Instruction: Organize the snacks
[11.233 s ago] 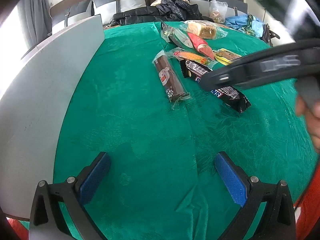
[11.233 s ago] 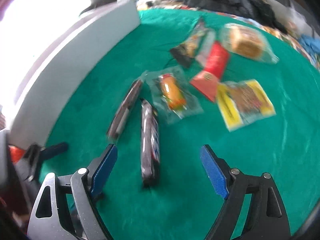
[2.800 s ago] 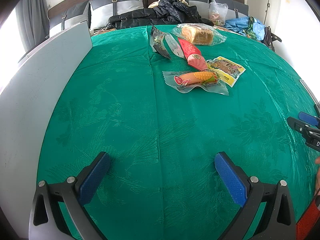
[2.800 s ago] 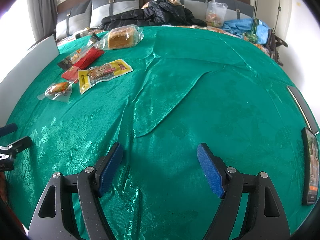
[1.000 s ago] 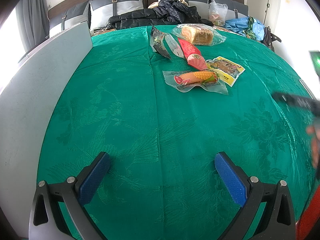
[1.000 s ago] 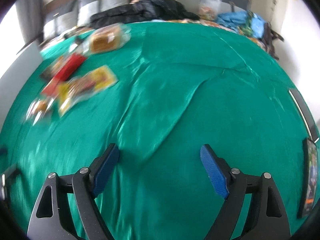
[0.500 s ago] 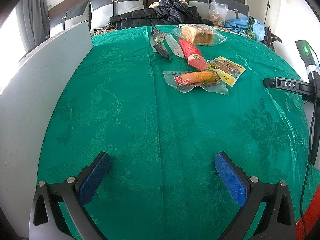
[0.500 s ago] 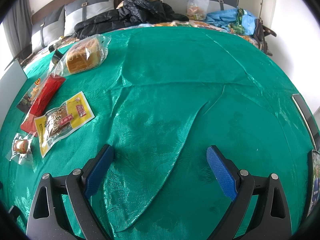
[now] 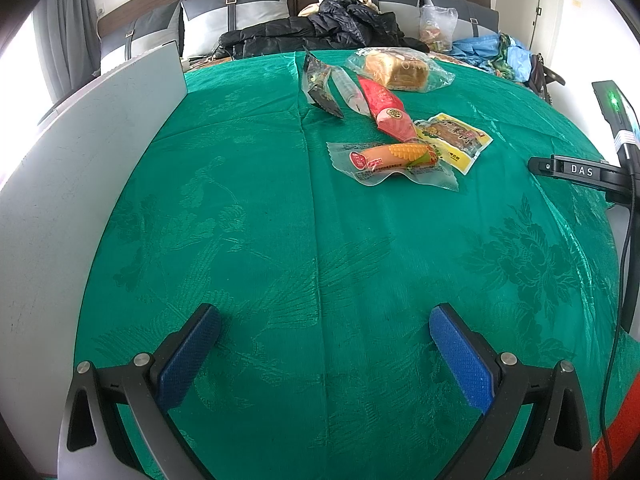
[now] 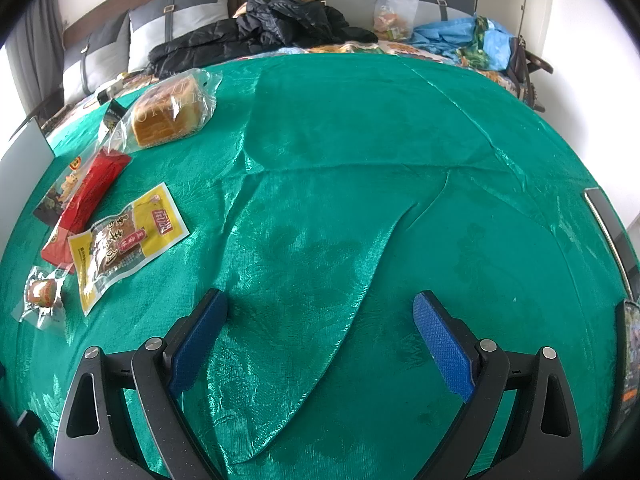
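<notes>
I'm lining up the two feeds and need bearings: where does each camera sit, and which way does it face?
Left wrist: on the left gripper, low over the green cloth, facing the snack cluster; the right gripper shows at the right edge.
Right wrist: on the right gripper, facing across bare cloth, snacks at left.
Shared: bread bag, yellow packet.

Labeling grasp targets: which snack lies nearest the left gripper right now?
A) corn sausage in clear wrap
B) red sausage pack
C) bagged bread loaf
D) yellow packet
A: in the left wrist view the corn sausage is the closest item of the cluster to the open left gripper; the yellow packet, red sausage pack and bagged bread loaf lie farther back on the green tablecloth.
</notes>
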Tool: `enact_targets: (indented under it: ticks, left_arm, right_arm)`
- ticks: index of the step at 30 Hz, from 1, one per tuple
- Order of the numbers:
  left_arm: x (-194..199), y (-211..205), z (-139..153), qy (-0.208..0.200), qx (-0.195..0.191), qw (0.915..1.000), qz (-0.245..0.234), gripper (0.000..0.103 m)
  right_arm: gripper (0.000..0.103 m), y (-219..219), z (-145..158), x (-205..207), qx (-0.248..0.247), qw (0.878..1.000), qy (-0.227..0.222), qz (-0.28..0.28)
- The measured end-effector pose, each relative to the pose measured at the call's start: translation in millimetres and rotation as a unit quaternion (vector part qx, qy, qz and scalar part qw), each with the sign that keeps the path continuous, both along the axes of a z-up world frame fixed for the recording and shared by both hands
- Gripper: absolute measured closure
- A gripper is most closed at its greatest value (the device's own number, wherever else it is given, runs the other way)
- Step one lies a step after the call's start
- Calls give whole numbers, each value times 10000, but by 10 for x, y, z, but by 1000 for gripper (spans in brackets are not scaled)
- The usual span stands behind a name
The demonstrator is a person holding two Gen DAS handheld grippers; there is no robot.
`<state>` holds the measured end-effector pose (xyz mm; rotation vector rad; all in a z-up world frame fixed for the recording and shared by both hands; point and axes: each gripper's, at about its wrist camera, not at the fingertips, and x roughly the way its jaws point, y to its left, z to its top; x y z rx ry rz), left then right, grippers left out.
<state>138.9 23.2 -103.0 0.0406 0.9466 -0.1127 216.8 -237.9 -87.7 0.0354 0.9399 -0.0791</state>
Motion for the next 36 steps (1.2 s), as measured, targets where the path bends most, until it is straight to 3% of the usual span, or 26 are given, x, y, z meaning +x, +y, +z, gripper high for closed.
enact_targets:
  ticks: [27,32,36]
  left_arm:
    - [23,13,-4,25,-8,10000,-6,0]
    - [399,-85,60,494,-14,9980,-389,1]
    - [784,-280,345,219,-141,9958,-875,3]
  right_arm:
    - [6,-20,10,-8,16,10000,6,-35]
    - [6,-21,10,-12,8,10000,7,-34]
    - [6,-23,9,-12,8,10000,7,-34]
